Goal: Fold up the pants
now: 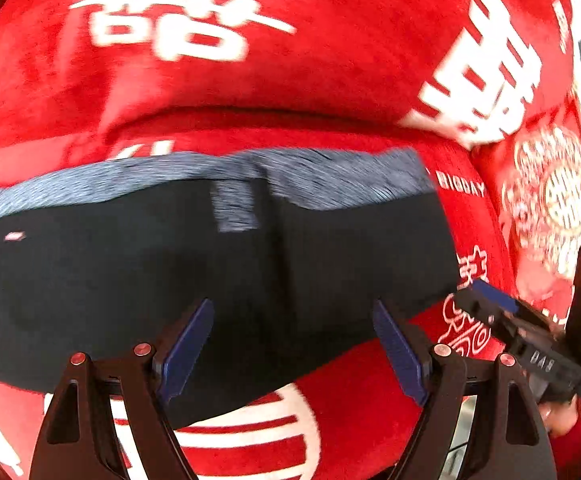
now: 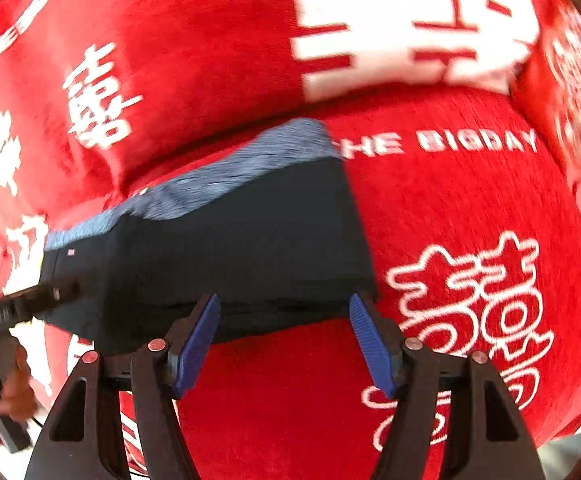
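Dark navy pants with a grey-blue heathered waistband lie folded in a compact rectangle on a red sofa seat. They also show in the right wrist view. My left gripper is open, its blue pads just above the near edge of the pants. My right gripper is open over the pants' near right corner. The right gripper also shows at the right edge of the left wrist view, and the left gripper shows at the left edge of the right wrist view.
The sofa has a red plush cover with white characters and the words "THE BIGDAY". Its backrest rises behind the pants. A red patterned cushion stands at the right end.
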Motion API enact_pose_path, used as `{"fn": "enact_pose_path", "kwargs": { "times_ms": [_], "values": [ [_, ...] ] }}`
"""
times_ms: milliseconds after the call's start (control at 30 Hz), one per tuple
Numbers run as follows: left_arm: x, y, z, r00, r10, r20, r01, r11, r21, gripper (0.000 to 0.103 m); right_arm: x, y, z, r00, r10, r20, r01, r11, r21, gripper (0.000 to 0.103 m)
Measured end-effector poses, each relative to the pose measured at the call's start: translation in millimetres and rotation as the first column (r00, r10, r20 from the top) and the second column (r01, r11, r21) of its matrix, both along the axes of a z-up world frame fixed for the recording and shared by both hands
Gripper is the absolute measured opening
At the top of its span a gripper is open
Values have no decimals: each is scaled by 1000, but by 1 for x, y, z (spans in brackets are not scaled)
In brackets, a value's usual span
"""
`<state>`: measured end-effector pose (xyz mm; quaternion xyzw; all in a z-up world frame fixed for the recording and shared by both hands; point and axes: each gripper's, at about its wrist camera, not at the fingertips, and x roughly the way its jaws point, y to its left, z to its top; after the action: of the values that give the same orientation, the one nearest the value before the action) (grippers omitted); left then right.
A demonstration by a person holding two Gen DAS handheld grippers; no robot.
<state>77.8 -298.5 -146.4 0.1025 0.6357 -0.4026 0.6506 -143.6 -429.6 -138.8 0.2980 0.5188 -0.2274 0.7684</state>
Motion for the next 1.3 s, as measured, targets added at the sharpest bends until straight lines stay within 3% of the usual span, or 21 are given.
{"fn": "enact_pose_path", "kwargs": {
  "times_ms": [67,100,133,167,200,233,300,367,467,533,567,667,767,900,967,1033,1067,1100,1233,1267,1300],
  "values": [
    [-6,-11,-6,1000,-20,11,20,1000,15,82,-3,-9,-7,1000,-30,-5,30,999,17,67],
    [-6,-15,-10,1000,-22,4,22,1000,11,69,-5,-11,-9,999,-37,-4,37,999,27,63],
    [-7,-19,-13,999,-30,-17,30,1000,7,41,-7,-13,-12,999,-44,-3,44,998,39,60],
    [-8,-24,-17,999,-39,-24,40,999,30,31,-10,-15,-14,999,-51,0,51,997,56,53],
    [-8,-27,-21,998,-50,-41,52,998,33,8,-14,-16,-16,998,-57,2,57,995,77,43],
    [-7,-28,-21,996,-59,-73,60,998,11,5,-17,-18,-18,998,-61,1,60,994,89,40],
    [-12,-30,-8,995,-88,-43,87,996,-14,5,-19,-19,-19,998,-63,0,62,992,108,36],
    [-20,-27,1,994,-113,5,113,994,9,5,-23,-19,-17,998,-58,6,57,993,107,36],
    [-26,-12,-21,995,-98,-27,100,992,80,5,-29,-23,-17,999,-50,11,48,991,128,36],
    [-30,-6,-36,996,-73,-41,77,994,82,5,-30,-29,-18,998,-49,30,44,988,147,36],
    [-32,-5,-34,997,-69,-25,70,995,73,5,-28,-36,-19,998,-38,43,31,985,168,40],
    [-36,-6,-31,998,-56,-7,56,995,78,5,-14,-63,-20,996,-9,92,-10,980,196,72],
    [-34,-5,-31,999,-42,-8,43,996,78,5,9,-97,-27,994,13,112,-38,975,220,72],
    [-35,-9,-34,999,-32,-2,32,995,91,5,42,-141,-50,987,0,160,-59,931,361,72],
    [-35,-6,-34,1000,-26,-3,27,995,92,5,58,-152,-70,982,-4,187,-87,876,474,72],
    [-34,-6,-34,1000,-16,-7,17,995,96,5,71,-156,-94,985,-9,173,-95,807,583,56],
    [-33,-7,-33,1000,-11,-9,12,995,98,5,74,-156,-101,992,5,126,-78,812,579,39],
    [-31,-9,-33,1000,-8,-10,9,994,105,5,72,-157,-101,992,9,124,-79,815,574,32],
    [-29,-13,-36,1000,-23,1,23,994,110,5,34,-159,-84,983,-78,169,-35,816,577,26],
    [-29,-14,-37,1000,-26,10,25,994,111,5,24,-158,-86,985,-98,145,-2,821,571,26],
    [-30,-17,-37,999,-28,21,25,993,118,5,21,-157,-88,987,-99,130,9,828,560,33]
  ]
}}
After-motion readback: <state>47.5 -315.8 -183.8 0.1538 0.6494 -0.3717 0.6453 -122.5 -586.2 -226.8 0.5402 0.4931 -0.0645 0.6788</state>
